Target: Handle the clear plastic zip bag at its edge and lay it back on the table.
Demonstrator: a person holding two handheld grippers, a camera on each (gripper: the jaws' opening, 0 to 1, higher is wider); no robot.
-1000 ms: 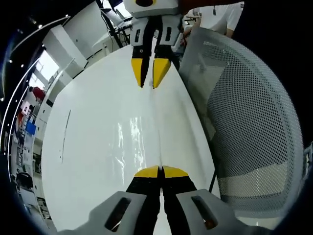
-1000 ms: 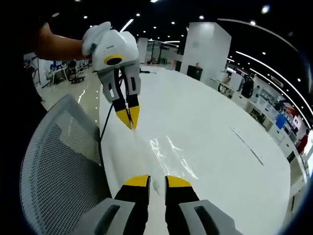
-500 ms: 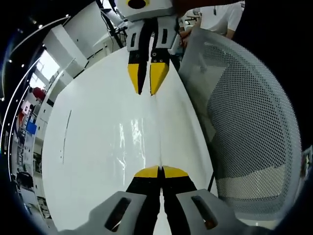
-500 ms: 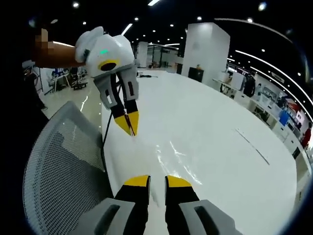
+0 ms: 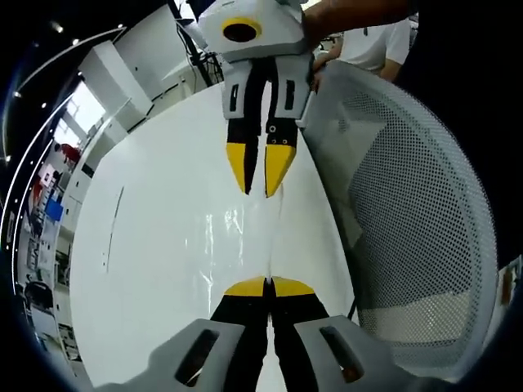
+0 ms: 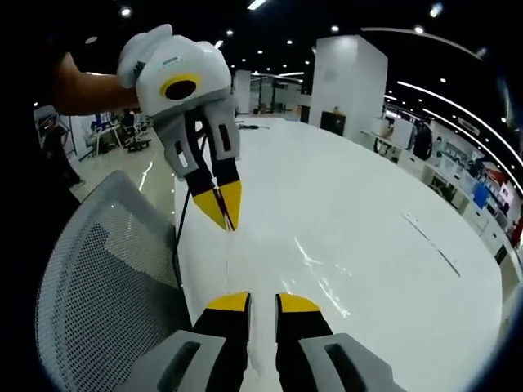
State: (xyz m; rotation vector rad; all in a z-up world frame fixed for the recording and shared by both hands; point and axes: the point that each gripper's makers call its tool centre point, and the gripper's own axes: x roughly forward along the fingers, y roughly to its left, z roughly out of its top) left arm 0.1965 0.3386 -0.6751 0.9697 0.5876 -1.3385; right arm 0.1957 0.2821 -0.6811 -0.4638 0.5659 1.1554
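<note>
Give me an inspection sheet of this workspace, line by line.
Surface: white table, glossy.
Job's things: clear bag, traced by its glints on the table between the tongs; its edges are hard to make out.
Clutter: thin dark mark far across the table.
Grippers: left tongs shut, grip on the bag unclear; right tongs slightly open.
Cables: dark cable at the table edge.
Surroundings: mesh chair beside the table; white pillar, ceiling lights.
</note>
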